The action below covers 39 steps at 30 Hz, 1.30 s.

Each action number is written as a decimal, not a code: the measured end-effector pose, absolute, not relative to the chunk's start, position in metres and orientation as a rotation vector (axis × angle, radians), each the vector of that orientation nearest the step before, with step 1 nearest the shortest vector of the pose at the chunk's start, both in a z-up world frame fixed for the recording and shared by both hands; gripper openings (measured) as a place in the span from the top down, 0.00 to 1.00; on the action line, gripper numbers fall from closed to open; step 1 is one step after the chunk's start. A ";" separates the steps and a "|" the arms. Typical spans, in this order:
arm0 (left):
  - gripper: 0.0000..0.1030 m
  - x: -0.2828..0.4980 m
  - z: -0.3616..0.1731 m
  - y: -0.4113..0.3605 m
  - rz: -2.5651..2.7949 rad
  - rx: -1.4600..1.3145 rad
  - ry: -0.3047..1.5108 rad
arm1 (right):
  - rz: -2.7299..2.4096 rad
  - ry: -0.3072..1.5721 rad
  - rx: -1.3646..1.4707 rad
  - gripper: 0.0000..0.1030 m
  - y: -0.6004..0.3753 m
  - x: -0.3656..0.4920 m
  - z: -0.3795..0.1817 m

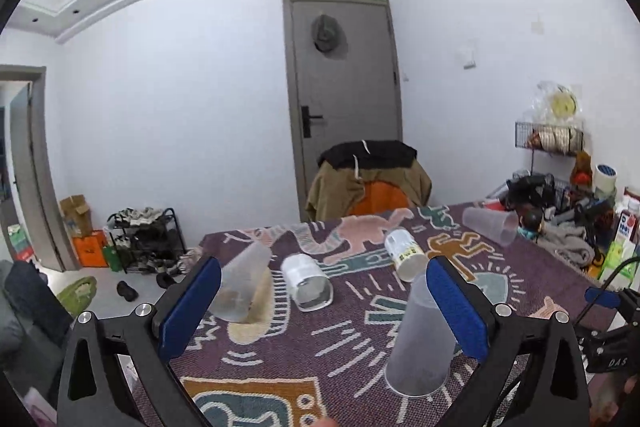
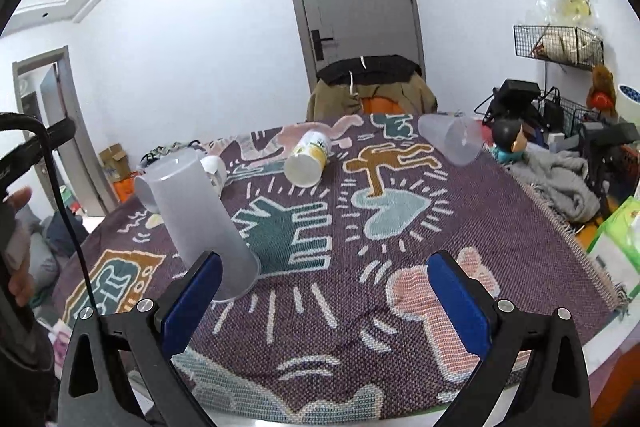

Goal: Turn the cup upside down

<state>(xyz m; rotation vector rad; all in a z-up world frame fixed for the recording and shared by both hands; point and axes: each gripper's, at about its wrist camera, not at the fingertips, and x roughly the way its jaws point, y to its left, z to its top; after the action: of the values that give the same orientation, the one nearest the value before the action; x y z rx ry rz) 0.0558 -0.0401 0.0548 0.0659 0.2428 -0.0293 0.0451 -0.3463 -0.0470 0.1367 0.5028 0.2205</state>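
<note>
A translucent plastic cup stands upside down, mouth on the patterned cloth, just inside the right finger of my left gripper, which is open and holds nothing. The same cup shows in the right wrist view, beyond the left finger of my right gripper, also open and empty. Another translucent cup lies on its side at the left. A white cup and a white cup with a yellow label lie on their sides mid-table. A further translucent cup lies at the far right.
The table wears a purple cloth with cartoon figures. A chair draped with clothes stands behind it, before a grey door. Clutter, grey cloth and wire racks crowd the right side. A shoe rack stands at the left.
</note>
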 end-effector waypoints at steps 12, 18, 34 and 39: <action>0.00 0.021 0.048 -0.012 0.034 0.017 0.185 | 0.242 0.456 0.085 0.00 -0.329 0.029 -0.023; 0.00 0.004 0.045 -0.002 0.025 -0.002 0.172 | 0.230 0.455 0.075 0.00 -0.328 0.023 -0.014; 0.00 -0.019 0.021 0.013 0.063 -0.003 0.200 | 0.186 0.423 -0.033 0.00 -0.317 -0.008 -0.009; 0.00 -0.023 0.012 0.016 0.073 -0.018 0.205 | 0.221 0.386 -0.041 0.00 -0.311 -0.017 -0.015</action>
<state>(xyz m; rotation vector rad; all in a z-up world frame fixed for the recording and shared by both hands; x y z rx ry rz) -0.0234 0.0163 0.0118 -0.0175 0.2046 0.0735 -0.0168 -0.3109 -0.0154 -0.0414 0.3855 0.2206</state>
